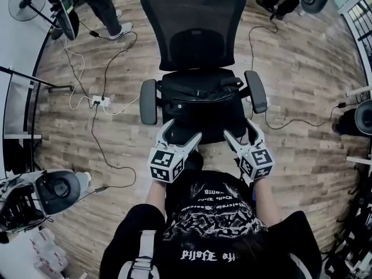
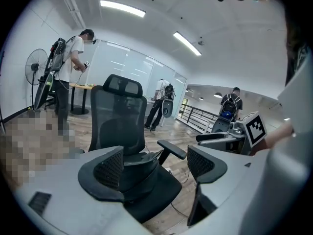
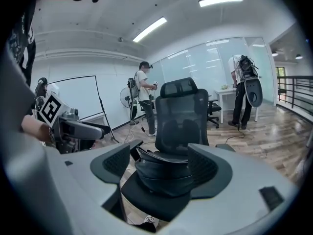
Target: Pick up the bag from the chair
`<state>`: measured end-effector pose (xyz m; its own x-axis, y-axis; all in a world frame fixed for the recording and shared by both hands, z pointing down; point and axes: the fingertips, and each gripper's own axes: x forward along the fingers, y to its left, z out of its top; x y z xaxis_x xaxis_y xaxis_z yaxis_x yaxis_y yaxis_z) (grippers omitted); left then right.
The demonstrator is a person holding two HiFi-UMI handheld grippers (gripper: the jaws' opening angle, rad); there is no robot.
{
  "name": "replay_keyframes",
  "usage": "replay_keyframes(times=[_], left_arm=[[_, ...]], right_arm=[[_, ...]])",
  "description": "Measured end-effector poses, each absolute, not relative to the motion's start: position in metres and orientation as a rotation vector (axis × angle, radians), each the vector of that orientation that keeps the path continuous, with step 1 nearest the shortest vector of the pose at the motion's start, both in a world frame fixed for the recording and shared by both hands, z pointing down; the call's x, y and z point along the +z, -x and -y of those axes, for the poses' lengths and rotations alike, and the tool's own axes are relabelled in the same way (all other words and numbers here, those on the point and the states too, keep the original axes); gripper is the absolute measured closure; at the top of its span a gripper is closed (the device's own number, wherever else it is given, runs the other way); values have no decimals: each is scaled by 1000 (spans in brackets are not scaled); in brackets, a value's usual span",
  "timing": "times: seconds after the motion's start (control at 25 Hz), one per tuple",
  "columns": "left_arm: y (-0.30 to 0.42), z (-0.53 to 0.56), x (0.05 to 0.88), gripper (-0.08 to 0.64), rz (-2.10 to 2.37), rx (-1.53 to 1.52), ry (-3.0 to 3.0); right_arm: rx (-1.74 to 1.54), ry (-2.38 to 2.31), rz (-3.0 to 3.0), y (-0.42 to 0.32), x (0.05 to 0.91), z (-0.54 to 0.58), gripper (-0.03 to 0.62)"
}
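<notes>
Left gripper (image 1: 183, 129): jaws stand wide apart with nothing clamped. In the left gripper view (image 2: 154, 165) the ribbed pads (image 2: 110, 168) are bare, and the bag (image 2: 139, 170) shows through the gap, ahead of the jaws and slightly below them.

Right gripper (image 1: 240, 129): jaws likewise spread and holding nothing. In the right gripper view (image 3: 159, 163) the bag (image 3: 164, 173) sits straight ahead, framed between the two pads and beyond them.

Task item: the black bag (image 1: 200, 97) lies flat on the seat of the black mesh office chair (image 1: 195, 28), between the armrests. It is directly in front of both grippers, whose fingertips sit near the front edge of the seat, one on either side of the bag's centre line. Whether either tip touches the bag cannot be told.

Markings: the left gripper carries a marker cube (image 1: 167, 164) with black-and-white square patterns, and the right gripper carries one of the same kind. These are codes, not text. The person's dark shirt (image 1: 212, 214), behind the grippers, bears ornate pale lettering that reads upside down and is not legible.

Surroundings: a white power strip (image 1: 100, 102) with trailing cables lies on the wooden floor (image 1: 302, 86), left of the left gripper.
</notes>
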<state>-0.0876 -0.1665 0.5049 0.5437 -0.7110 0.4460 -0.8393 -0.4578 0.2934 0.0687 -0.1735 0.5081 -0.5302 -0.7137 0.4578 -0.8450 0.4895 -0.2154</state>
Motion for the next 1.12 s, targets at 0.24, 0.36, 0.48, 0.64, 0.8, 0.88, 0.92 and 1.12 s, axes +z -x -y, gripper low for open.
replay_keyframes(times=[0.24, 0.36, 0.48, 0.64, 0.8, 0.88, 0.92, 1.12], left_arm=[[111, 195, 520, 143, 1209, 417, -2328], [114, 206, 526, 143, 1173, 439, -2340], [116, 211, 529, 144, 1132, 451, -2356], [122, 219, 540, 144, 1101, 542, -2373], [116, 228, 553, 144, 1070, 643, -2405], [112, 233, 558, 144, 1046, 661, -2410], [109, 235, 562, 144, 1032, 674, -2408], [86, 253, 588, 144, 924, 765, -2381]], right_arm=[[586, -1336, 2413, -48, 516, 200, 224], [566, -1352, 2396, -46, 517, 211, 224], [539, -1337, 2384, -41, 519, 216, 224], [480, -1225, 2372, -28, 527, 224, 224], [444, -1097, 2354, -27, 543, 232, 224], [436, -1055, 2361, -25, 548, 239, 224], [435, -1033, 2360, -25, 552, 242, 224], [399, -895, 2349, -21, 575, 267, 224]])
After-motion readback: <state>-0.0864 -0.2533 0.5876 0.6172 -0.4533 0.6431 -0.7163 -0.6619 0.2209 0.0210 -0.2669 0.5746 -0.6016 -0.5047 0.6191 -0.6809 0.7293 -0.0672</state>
